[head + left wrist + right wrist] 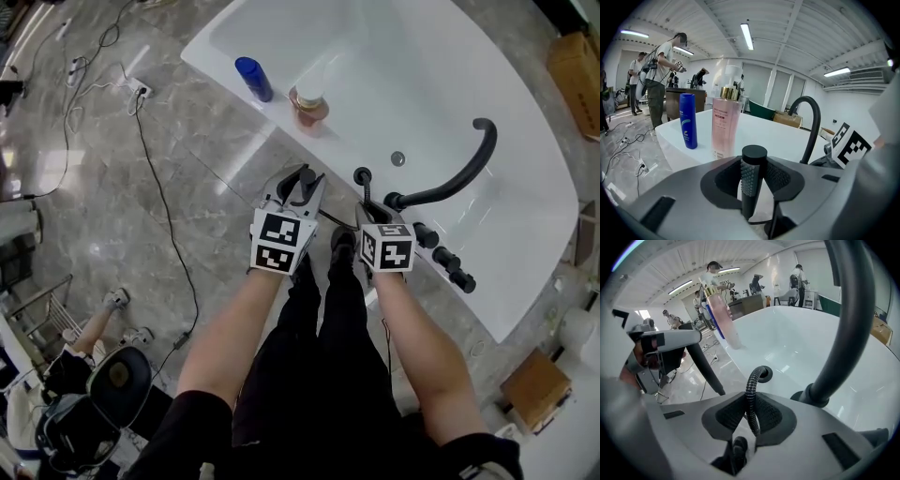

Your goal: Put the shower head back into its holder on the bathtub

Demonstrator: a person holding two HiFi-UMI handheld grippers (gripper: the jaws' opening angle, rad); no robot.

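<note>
Over the near rim of a glossy white bathtub (pixel 530 183), two hand-held grippers side by side. Left gripper (pixel 298 192) (pixel 755 182) clamped, ribbed dark pads pressed on the knurled grip of a slim black cylindrical shower head (pixel 307 174) (pixel 754 157), held upright, out of its holder and just left of it. Right gripper (pixel 367 204) (pixel 751 416) closed on the black ribbed flexible hose (pixel 751 392), pinched between its pads just short of the small black ring-shaped holder (pixel 363 174) (pixel 767 375) on the tub's deck, with the hose curving down into that ring. Right of the holder, a tall black curved spout (pixel 469 164) (pixel 848 333) arching out over the basin, then a row of black round knobs (pixel 441 251) along the rim. Farther left on the same rim, a blue plastic bottle (pixel 253 79) (pixel 687 121) and a clear pink bottle with a gold collar (pixel 308 105) (pixel 724 126), both upright, near each other but apart. Round metal drain (pixel 398 158) on the tub's inner wall. At left, grey marble floor (pixel 187 178) strewn with black cables; in the far background, standing people (pixel 656 79).
</note>
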